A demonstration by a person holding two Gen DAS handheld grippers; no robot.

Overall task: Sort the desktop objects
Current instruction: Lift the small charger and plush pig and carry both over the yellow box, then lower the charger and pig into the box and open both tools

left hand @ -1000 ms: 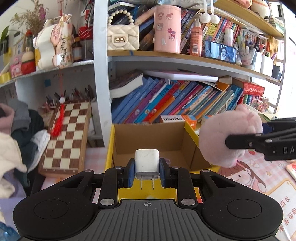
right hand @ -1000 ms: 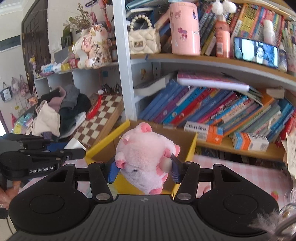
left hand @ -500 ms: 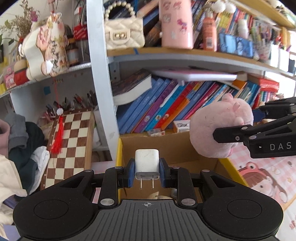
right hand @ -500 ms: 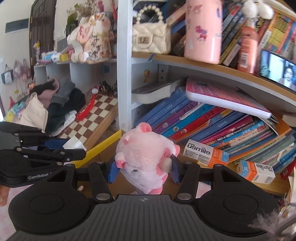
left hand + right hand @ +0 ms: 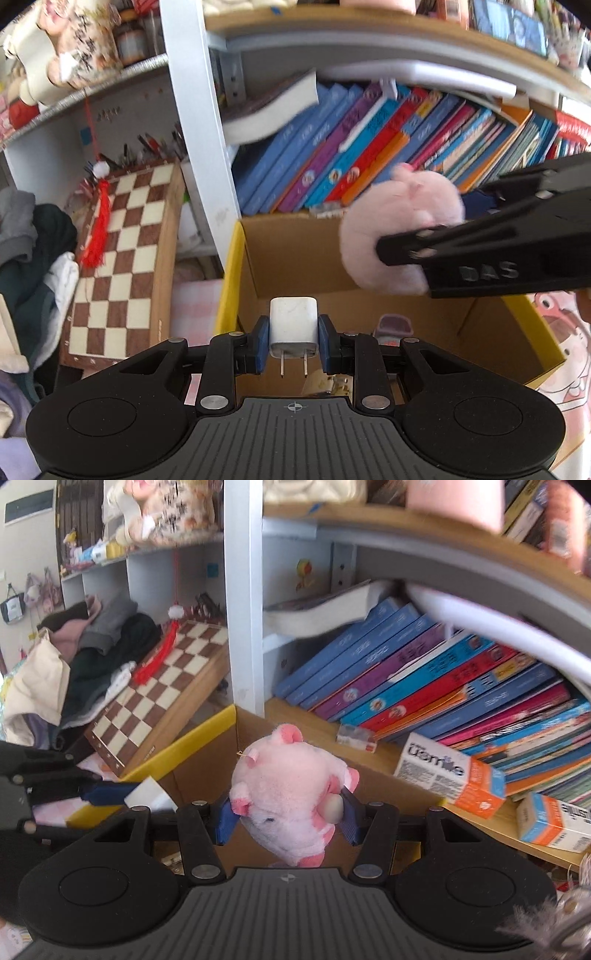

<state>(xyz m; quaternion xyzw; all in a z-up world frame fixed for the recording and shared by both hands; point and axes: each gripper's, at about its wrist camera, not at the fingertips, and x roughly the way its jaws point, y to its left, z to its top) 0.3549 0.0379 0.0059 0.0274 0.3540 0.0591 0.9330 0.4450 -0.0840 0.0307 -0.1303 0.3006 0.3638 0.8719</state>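
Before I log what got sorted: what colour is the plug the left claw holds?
White, with two metal prongs. The plug shows best in the left wrist view, clamped in the left claw.

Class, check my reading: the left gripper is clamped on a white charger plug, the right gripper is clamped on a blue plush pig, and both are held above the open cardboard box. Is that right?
One detail is wrong: the plush pig is pink, not blue, as the right wrist view shows. The rest holds: the left gripper is clamped on the white charger plug, the right gripper on the pig, both above the open cardboard box.

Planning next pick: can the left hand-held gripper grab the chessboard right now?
Probably not: the left hand-held gripper is shut on the white charger over the cardboard box; the chessboard sits off to its side.
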